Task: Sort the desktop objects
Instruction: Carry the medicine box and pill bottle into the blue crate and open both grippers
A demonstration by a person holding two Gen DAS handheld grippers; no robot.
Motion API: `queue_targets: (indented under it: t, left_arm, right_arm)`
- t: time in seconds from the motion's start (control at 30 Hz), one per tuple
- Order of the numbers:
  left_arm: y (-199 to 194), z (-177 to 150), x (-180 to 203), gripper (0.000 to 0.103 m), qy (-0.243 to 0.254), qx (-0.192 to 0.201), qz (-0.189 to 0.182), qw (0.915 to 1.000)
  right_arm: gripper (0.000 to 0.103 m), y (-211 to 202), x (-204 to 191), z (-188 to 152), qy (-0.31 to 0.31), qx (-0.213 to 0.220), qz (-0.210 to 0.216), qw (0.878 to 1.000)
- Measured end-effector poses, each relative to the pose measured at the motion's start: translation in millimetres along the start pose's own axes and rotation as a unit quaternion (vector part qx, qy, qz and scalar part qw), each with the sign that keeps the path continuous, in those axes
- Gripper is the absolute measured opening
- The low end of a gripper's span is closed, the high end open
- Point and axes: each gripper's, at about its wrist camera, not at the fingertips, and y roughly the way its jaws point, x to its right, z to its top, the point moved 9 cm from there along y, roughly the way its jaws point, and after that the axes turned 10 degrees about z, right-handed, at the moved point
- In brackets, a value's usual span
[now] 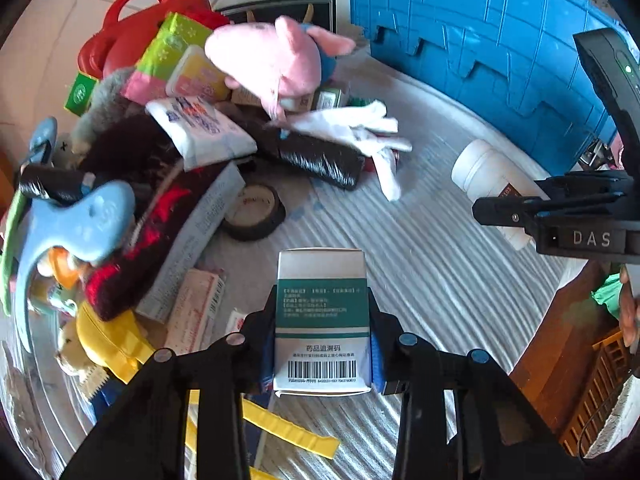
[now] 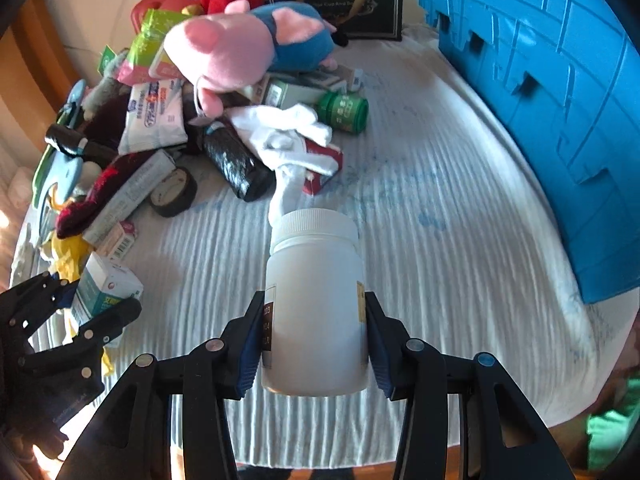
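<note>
Medicine box (image 1: 322,320) clamped between left fingers (image 1: 260,320); bottle (image 2: 316,304) between right fingers (image 2: 372,320).

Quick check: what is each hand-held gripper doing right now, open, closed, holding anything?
Left hand-held gripper: closed on the medicine box.
Right hand-held gripper: closed on the white bottle.

Left gripper (image 1: 322,336): black linkage arms, blue pads, silver and blue rivets.
Right gripper (image 2: 314,334): same build, "DAS" lettering.
</note>
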Motion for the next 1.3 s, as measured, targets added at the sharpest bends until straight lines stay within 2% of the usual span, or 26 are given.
queue_targets:
  t: [0.2,0.37,0.63,0.8,1.0,1.13,1.3]
  left_arm:
    - [-38,53,-11,0.035,-0.011,0.072,0.018,0.9971]
    - [-72,99,-12,0.035,-0.013,0.131,0.023,0.9911]
    - [-132,183,8,0.035,-0.015,0.221,0.021,0.9748]
    - [-169,240,53,0.035,0.009,0.273,0.023,0.9616]
    - [-192,301,134,0.035,0.029,0.309,0.013,0.9505]
    - [-195,336,192,0.035,0.046,0.320,0.011,0.9463]
    - [-196,369,251,0.035,0.058,0.325,0.006,0.9438]
  right_arm:
    - [0.045,-40,-20,54,-0.016,0.066,0.001,0.998]
    - [0.045,-83,-33,82,-0.033,0.126,-0.009,0.991]
    - [0.045,-192,-24,128,-0.046,0.249,-0.046,0.966]
    - [0.045,-264,9,151,-0.034,0.322,-0.063,0.944]
    - [0.045,-326,76,165,-0.022,0.362,-0.094,0.927]
    - [0.045,-352,126,172,-0.016,0.371,-0.111,0.922]
    - [0.045,-367,184,180,-0.004,0.369,-0.124,0.921]
